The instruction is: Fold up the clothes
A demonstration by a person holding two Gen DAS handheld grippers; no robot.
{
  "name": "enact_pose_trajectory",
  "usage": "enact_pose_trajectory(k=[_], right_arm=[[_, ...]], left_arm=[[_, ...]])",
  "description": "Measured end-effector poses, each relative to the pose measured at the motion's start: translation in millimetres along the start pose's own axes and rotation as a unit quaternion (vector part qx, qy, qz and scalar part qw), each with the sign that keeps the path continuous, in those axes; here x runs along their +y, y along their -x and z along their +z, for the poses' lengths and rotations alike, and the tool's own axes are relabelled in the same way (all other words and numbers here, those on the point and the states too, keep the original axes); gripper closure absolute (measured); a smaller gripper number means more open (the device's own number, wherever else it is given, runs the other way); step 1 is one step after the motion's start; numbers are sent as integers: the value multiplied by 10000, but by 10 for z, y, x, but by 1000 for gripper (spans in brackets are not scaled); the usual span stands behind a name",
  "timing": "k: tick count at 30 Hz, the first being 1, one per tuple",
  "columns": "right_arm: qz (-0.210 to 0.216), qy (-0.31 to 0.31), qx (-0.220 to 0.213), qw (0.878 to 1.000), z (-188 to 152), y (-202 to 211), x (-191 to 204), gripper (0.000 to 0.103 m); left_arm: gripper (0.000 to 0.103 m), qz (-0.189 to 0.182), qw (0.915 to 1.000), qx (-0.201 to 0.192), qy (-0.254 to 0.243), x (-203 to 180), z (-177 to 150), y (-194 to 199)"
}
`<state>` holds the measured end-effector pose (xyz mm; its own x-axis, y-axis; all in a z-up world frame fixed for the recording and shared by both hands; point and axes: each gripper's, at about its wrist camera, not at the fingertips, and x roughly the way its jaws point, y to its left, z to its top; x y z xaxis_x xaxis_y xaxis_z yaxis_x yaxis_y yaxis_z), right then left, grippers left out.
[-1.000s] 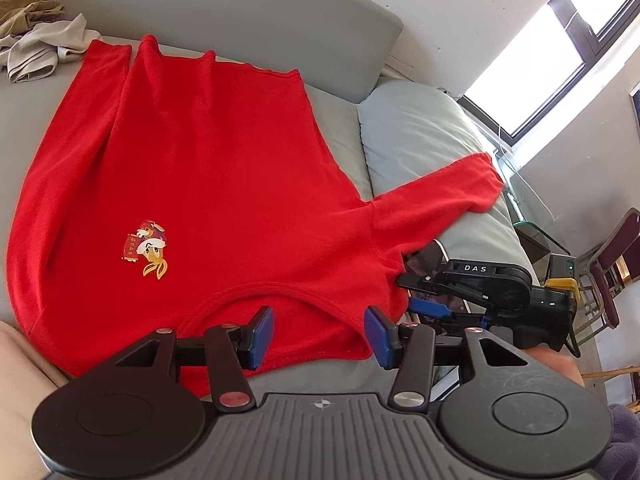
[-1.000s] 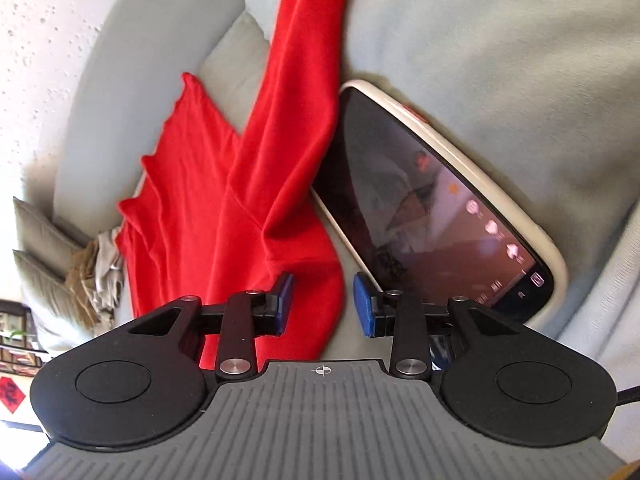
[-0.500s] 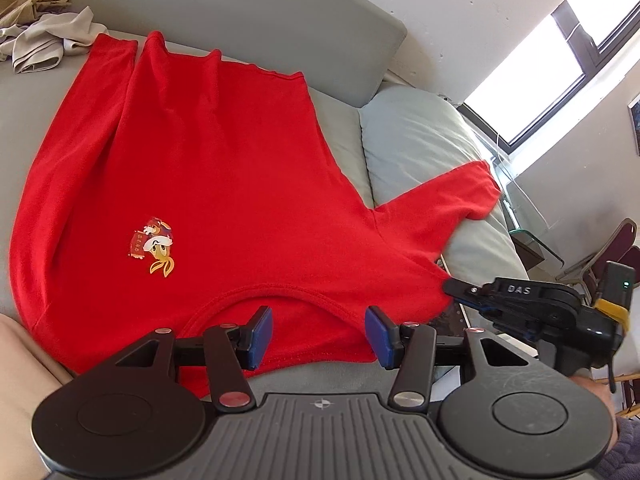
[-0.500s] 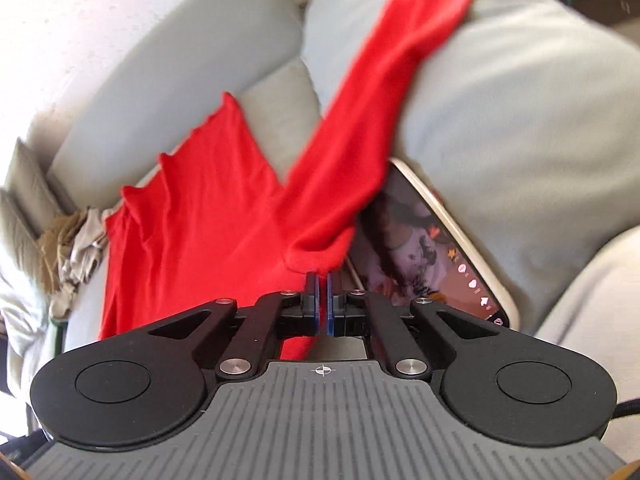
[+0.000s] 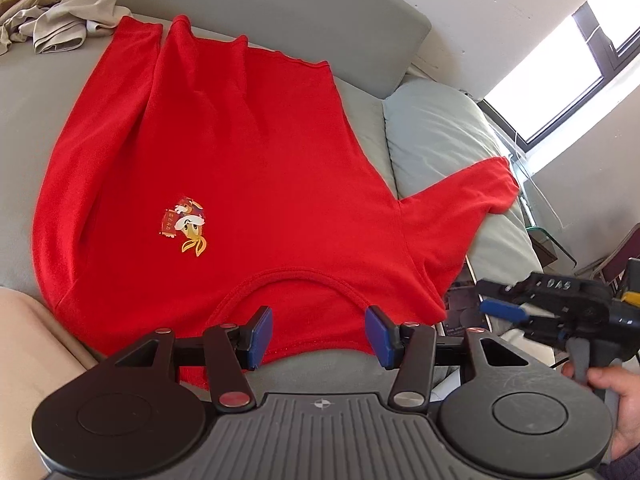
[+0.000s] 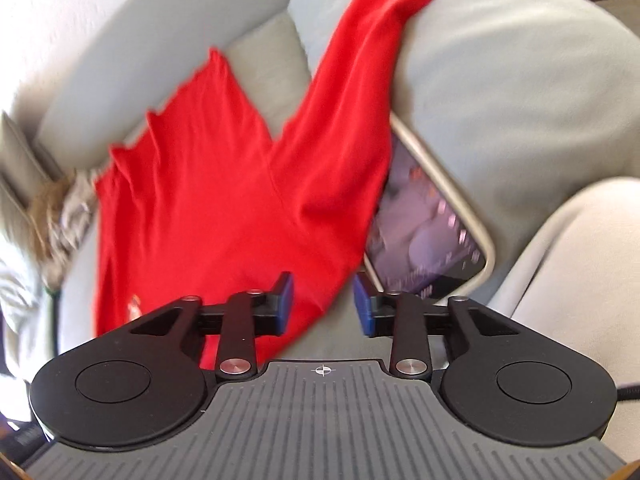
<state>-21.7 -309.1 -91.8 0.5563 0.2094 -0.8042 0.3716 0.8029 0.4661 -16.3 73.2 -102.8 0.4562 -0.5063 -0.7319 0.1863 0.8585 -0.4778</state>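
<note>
A red T-shirt (image 5: 240, 168) with a small cartoon print (image 5: 186, 226) lies spread front-up on the grey sofa, collar (image 5: 288, 276) nearest me. Its sleeve (image 5: 460, 200) drapes up over a cushion. My left gripper (image 5: 318, 334) hovers open just above the collar, with nothing pinched. In the left wrist view the right gripper (image 5: 496, 300) floats off the shirt's shoulder, held by a hand (image 5: 612, 392). In the right wrist view my right gripper (image 6: 322, 306) has its jaws opening. The shirt (image 6: 224, 184) shoulder edge lies below the gap, untouched by the pads.
A phone (image 6: 432, 232) with a lit screen lies on the sofa beside the shoulder, partly under the red cloth. A grey cushion (image 5: 440, 132) sits to the right. A beige heap of clothes (image 5: 60, 20) lies at the far left corner. A window and chair stand beyond.
The right gripper shut at the shirt's shoulder edge half a second ago and stands open again, higher up. The red cloth now covers more of the phone. The left gripper has stayed put.
</note>
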Motion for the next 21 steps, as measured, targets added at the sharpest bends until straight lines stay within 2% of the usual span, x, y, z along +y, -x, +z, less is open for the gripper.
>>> enact_pose_trajectory(k=[5, 9, 12, 13, 14, 18, 21], right_arm=[[-76, -577, -818, 9949, 657, 308, -419, 64], [-57, -1279, -946, 9872, 1065, 222, -860, 64], [303, -1771, -872, 9799, 1252, 58, -1141, 59], [469, -1891, -868, 9770, 1299, -11, -1205, 50], [654, -1992, -874, 9739, 1342, -81, -1257, 49], [1152, -2074, -968, 9666, 1479, -357, -1339, 50], [1304, -2022, -1161, 9637, 1584, -503, -1360, 56]], left_arm=[[54, -10, 10000, 18, 48, -9, 7, -27], [54, -20, 9999, 97, 27, -75, 20, -82], [54, -30, 9999, 133, 20, -141, 44, -126], [54, -45, 9999, 145, 28, -162, 52, -142], [54, -62, 9998, 164, 32, -185, 60, -161], [54, -141, 9997, 191, -72, -329, 117, -258], [54, -203, 9994, 207, -211, -441, 149, -313]])
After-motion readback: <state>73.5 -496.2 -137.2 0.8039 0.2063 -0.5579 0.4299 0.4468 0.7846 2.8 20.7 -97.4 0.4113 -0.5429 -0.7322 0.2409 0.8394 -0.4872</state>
